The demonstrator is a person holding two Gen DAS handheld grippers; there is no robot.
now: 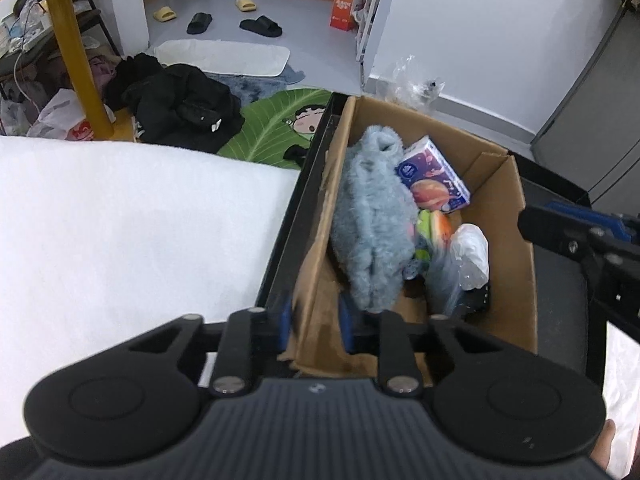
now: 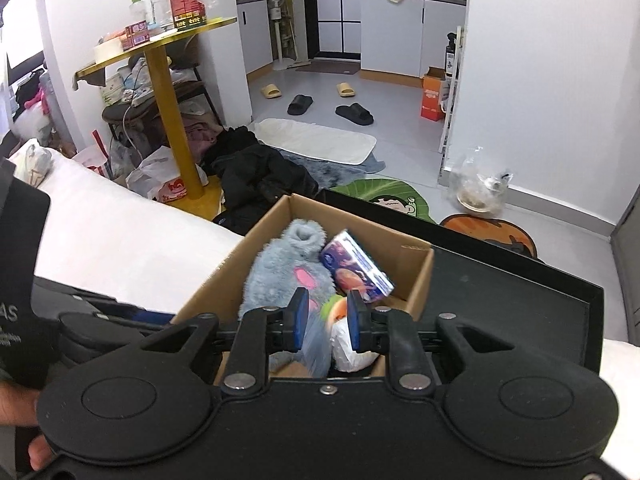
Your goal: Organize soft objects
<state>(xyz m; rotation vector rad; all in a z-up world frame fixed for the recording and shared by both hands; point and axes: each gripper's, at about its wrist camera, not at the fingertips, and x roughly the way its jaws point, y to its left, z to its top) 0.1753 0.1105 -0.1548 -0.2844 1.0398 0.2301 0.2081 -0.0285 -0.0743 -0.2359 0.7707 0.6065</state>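
Note:
A cardboard box (image 1: 500,240) stands in a black tray (image 1: 296,216) on the white bed (image 1: 120,220). In the box lie a grey-blue plush (image 1: 372,220), a purple tissue pack (image 1: 434,176), a green and orange soft toy (image 1: 434,226) and a white plastic bag (image 1: 472,252). My left gripper (image 1: 315,320) is shut on the box's near left wall, one blue pad on each side. My right gripper (image 2: 328,316) hovers over the box's (image 2: 416,276) near end. Its pads stand a narrow gap apart with nothing pinched. It also shows at the right of the left wrist view (image 1: 532,226).
Beyond the bed, black clothes (image 1: 180,104) lie heaped on the floor beside a yellow table leg (image 1: 76,52) and a green leaf mat (image 1: 280,120). Slippers (image 2: 300,104) and a white mat (image 2: 316,140) lie further off. A hand (image 2: 16,396) shows at the left.

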